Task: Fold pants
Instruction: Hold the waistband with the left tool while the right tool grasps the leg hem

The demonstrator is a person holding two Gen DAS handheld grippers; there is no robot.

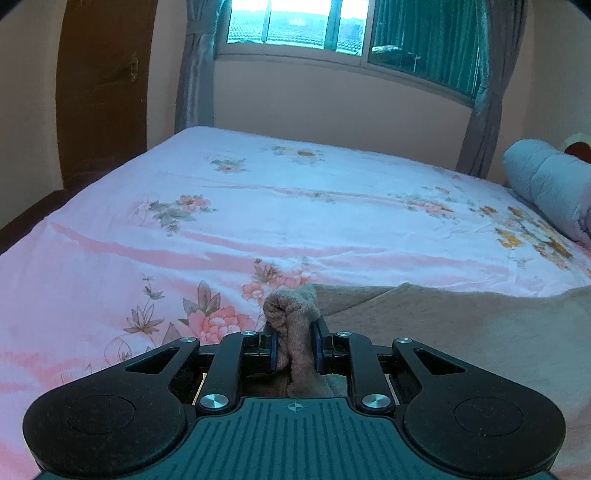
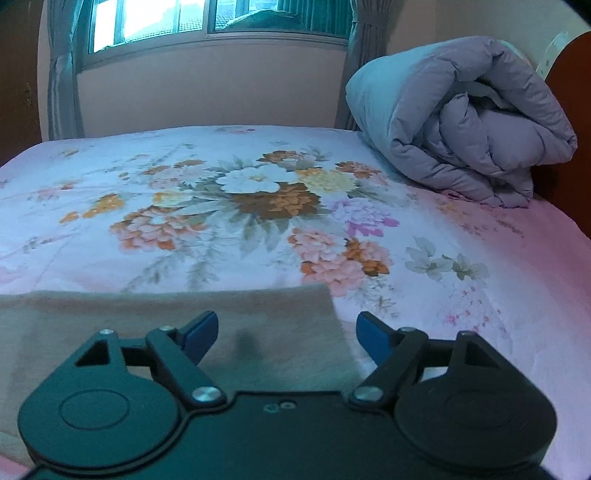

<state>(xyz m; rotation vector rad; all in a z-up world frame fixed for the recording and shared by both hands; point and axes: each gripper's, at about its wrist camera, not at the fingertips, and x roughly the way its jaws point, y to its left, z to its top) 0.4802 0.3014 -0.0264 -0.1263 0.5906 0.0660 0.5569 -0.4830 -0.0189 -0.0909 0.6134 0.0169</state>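
I see the tan, soft-knit pants [image 1: 461,332] lying flat on the floral bed; one corner bunched, lifted.

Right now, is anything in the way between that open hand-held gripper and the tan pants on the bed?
Nothing visible is. The right hand-held gripper has its jaws apart just above the pants, near their corner, with only bare cloth beneath. The rolled quilt lies far off by the headboard. The left hand-held gripper already pinches a bunch of the fabric.

A rolled grey quilt [image 2: 461,122] lay far right on my pink floral bedsheet [image 2: 258,206], below the curtained window [image 1: 295,26].
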